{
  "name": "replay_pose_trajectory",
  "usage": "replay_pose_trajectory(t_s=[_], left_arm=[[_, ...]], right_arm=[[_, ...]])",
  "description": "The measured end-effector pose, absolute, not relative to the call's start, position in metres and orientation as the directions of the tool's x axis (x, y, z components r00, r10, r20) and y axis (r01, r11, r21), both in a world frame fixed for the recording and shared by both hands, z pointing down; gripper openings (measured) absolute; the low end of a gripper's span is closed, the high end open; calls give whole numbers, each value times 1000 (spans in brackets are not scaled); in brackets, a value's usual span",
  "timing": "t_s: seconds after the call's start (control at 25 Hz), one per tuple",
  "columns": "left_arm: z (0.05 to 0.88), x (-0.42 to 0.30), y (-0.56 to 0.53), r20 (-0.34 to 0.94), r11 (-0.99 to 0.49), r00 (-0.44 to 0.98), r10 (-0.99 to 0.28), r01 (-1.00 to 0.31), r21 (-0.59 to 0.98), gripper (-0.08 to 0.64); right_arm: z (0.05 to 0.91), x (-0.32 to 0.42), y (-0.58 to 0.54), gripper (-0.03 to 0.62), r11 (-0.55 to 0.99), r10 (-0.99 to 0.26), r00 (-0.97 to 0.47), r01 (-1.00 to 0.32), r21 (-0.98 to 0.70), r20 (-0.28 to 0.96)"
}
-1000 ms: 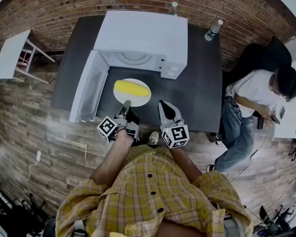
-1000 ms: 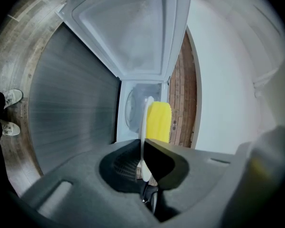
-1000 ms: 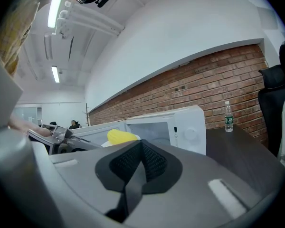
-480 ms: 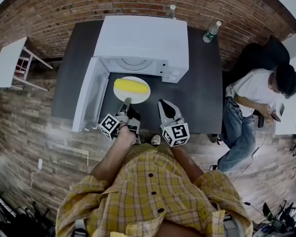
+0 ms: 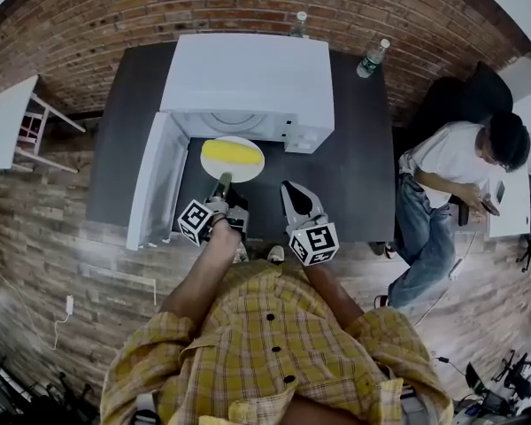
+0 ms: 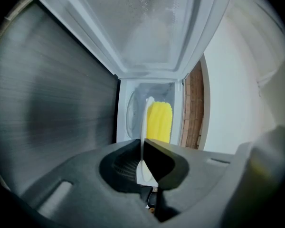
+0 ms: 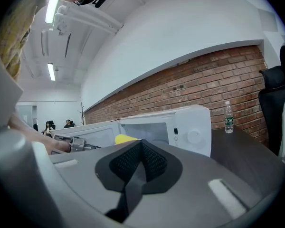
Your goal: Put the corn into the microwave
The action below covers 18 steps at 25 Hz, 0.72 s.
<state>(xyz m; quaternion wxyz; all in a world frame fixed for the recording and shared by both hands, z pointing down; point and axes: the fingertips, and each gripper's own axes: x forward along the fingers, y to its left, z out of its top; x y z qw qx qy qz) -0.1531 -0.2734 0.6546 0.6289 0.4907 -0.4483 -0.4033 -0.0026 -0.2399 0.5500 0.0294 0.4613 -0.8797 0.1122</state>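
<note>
Your left gripper [image 5: 223,182] is clamped on the rim of the plate [image 5: 250,172], with the corn [image 5: 231,152] lying on it at the mouth of the microwave [image 5: 248,69]; slide it in level, clear of the open door [image 5: 155,180]; your right gripper [image 5: 294,200] is closed and empty.

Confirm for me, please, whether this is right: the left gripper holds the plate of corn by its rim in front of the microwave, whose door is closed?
Not quite: the door is open, as the head view shows. The rest holds: the left gripper has its jaws shut on the rim of the plate, with the corn on it, before the microwave.
</note>
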Motion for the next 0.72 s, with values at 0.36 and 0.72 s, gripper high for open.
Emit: replay_pose_trajectory(t_s=[0.36,0.72], left_arm=[[671,-158,-305,185,204,241,-953,57,977,15],[687,-165,-335,205,217,228,-952,32,976,17]], right_arm=[[558,-6,-244,0,551,-799,-575,-817,-170,172],[561,-8,-253,0,547,-799,-572,-819,-173,183]])
